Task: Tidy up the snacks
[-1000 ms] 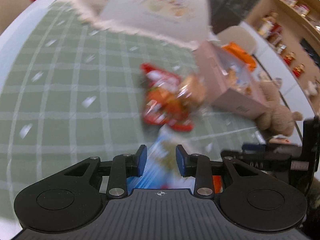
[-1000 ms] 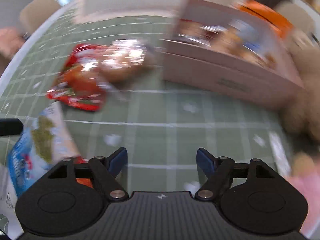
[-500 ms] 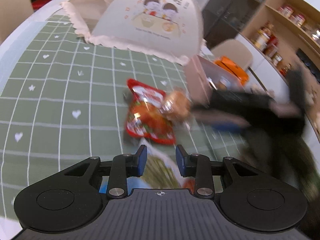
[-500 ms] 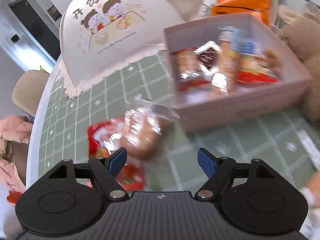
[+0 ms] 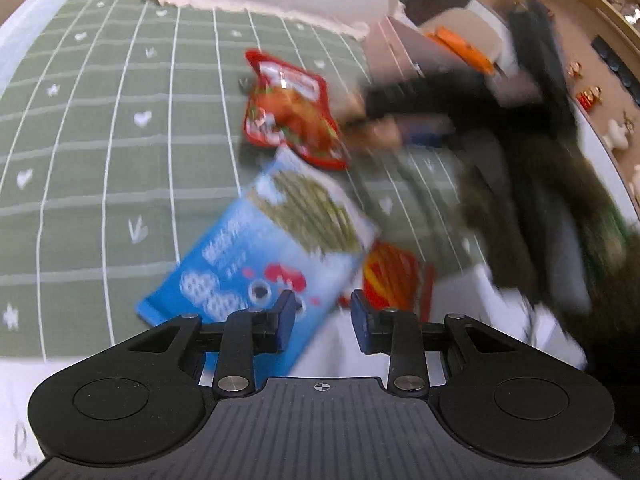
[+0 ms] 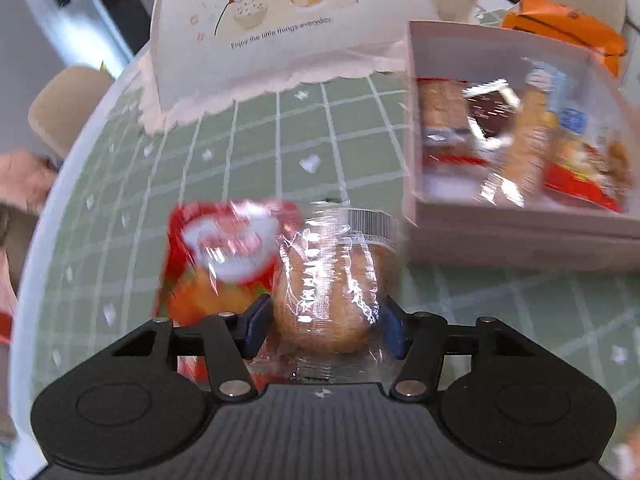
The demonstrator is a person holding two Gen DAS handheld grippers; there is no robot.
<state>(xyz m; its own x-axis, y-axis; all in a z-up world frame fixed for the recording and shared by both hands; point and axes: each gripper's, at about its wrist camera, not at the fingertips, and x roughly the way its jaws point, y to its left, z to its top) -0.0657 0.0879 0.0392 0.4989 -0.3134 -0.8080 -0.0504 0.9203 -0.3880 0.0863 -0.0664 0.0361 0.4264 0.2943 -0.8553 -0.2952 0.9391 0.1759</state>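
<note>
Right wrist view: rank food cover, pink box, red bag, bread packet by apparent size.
1. Food cover
2. Pink box
3-4. Red bag and bread packet: look alike; the packet sits close to the camera, between the right tool jaws, so unranked.

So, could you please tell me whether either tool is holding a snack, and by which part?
The right tool brackets the clear-wrapped bun across its middle; contact is unclear. The left tool holds nothing.

Quick count: loose on the table are four snack packs, one red bag (image 5: 290, 110), one blue bag (image 5: 260, 248), one small red-and-yellow pack (image 5: 394, 276), one clear-wrapped bread (image 6: 326, 288). One pink box (image 6: 520, 232) at right, contents too blurry to count. One food cover (image 6: 280, 20), upper left.
</note>
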